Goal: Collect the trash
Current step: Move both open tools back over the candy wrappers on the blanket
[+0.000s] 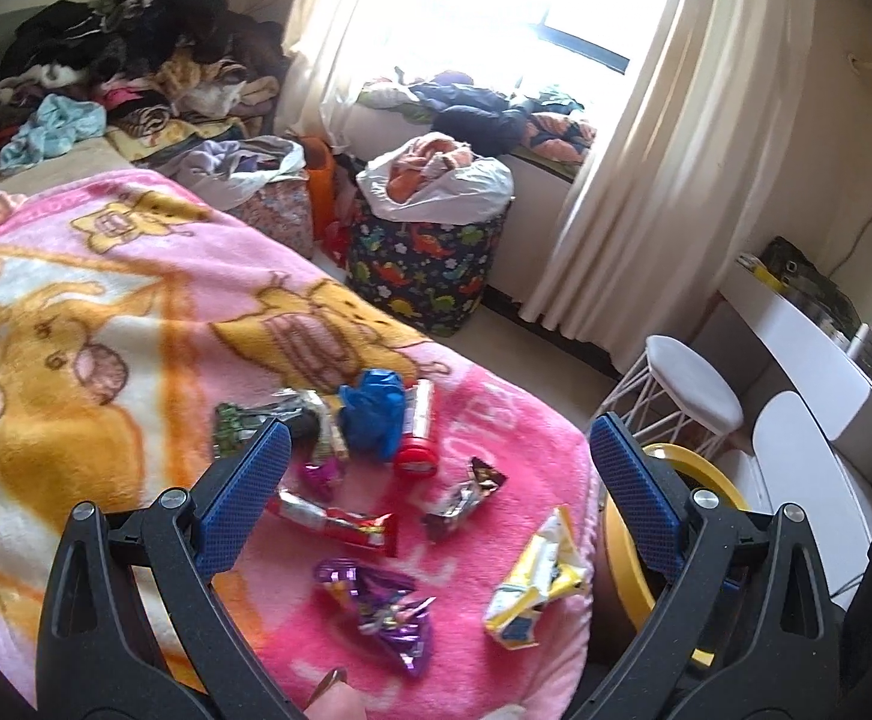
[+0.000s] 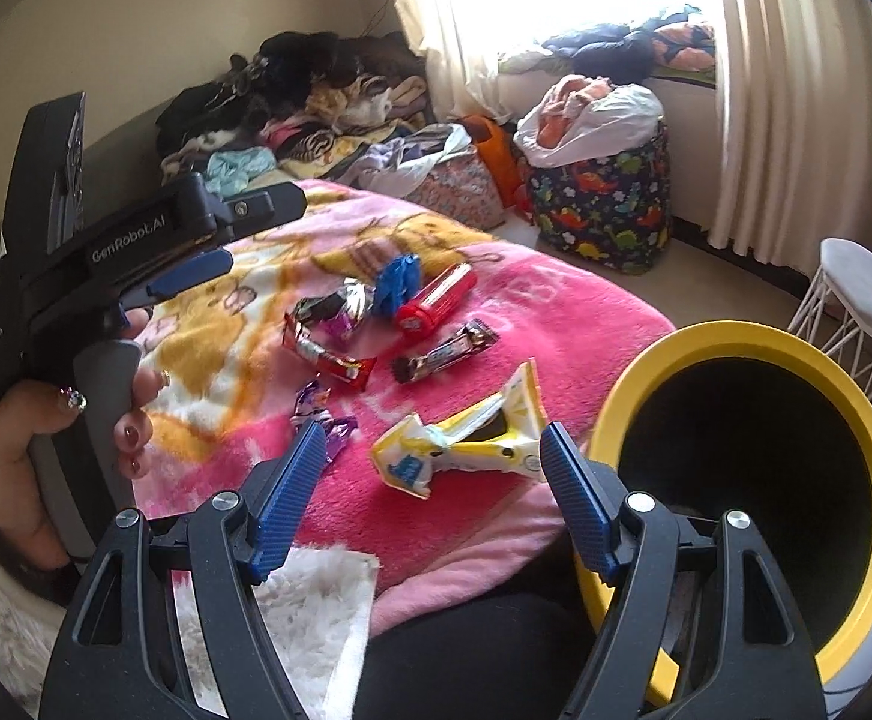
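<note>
Several wrappers lie on a pink blanket point(image 1: 135, 300) on the bed: a yellow-white wrapper point(image 1: 535, 582) point(image 2: 466, 441), a purple foil wrapper point(image 1: 378, 606) point(image 2: 321, 414), a red wrapper point(image 1: 333, 519) point(image 2: 330, 354), a dark silver wrapper point(image 1: 466, 495) point(image 2: 445, 351), a red tube point(image 1: 417, 435) point(image 2: 436, 300) and a blue bag point(image 1: 375, 414) point(image 2: 396, 282). My left gripper point(image 1: 436, 480) is open above the wrappers and also shows in the right wrist view point(image 2: 195, 264). My right gripper point(image 2: 429, 480) is open just before the yellow-white wrapper. A yellow-rimmed black bin point(image 2: 748, 462) point(image 1: 664, 516) stands at the bed's right edge.
A clothes pile point(image 1: 123, 78) covers the far end of the bed. A dinosaur-print basket point(image 1: 423, 264) and floral bag point(image 1: 273, 210) stand on the floor by the window. A white stool point(image 1: 688, 384) and white desk point(image 1: 796, 324) are at right. A white fluffy cloth point(image 2: 303, 618) lies near me.
</note>
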`<state>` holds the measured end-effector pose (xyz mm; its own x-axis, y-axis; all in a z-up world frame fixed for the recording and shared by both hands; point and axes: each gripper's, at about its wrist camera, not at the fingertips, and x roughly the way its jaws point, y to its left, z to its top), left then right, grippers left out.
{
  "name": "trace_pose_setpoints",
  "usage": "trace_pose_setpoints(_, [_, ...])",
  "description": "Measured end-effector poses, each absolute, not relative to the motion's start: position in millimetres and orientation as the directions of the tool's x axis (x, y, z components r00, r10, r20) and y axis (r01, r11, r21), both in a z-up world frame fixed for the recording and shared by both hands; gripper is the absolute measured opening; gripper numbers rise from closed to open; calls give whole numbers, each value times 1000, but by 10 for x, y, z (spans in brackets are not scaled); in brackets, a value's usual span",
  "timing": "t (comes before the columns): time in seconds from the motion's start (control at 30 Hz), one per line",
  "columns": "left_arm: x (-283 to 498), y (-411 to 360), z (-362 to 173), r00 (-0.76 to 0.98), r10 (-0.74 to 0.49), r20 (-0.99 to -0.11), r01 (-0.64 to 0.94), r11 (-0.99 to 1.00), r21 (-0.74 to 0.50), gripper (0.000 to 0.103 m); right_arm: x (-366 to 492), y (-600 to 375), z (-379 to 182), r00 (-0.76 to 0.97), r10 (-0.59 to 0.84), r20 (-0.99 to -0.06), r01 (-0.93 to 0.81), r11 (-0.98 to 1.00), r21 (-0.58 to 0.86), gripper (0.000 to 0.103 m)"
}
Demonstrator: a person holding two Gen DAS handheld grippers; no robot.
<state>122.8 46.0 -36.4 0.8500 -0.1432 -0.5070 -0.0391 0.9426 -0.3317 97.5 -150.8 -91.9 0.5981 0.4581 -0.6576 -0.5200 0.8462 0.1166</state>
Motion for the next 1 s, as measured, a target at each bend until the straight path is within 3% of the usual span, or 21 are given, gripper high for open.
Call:
trace_pose_setpoints(0.5, [1276, 876, -740, 779, -71, -622, -200, 913, -355, 90, 1221, -1017, -1279, 525, 355, -774, -582, 813, -22, 71])
trace_pose_setpoints(0.77, [1368, 1059, -1018, 726, -103, -680, -259, 875, -409, 68, 1347, -886, -1479, 500, 289, -816, -588, 806, -75, 71])
trace_pose_setpoints(1.0, [1509, 1100, -1241, 688, -156, -708, -289, 837, -465, 56, 1465, -824, -1633, 507, 225, -832, -581, 802, -138, 71])
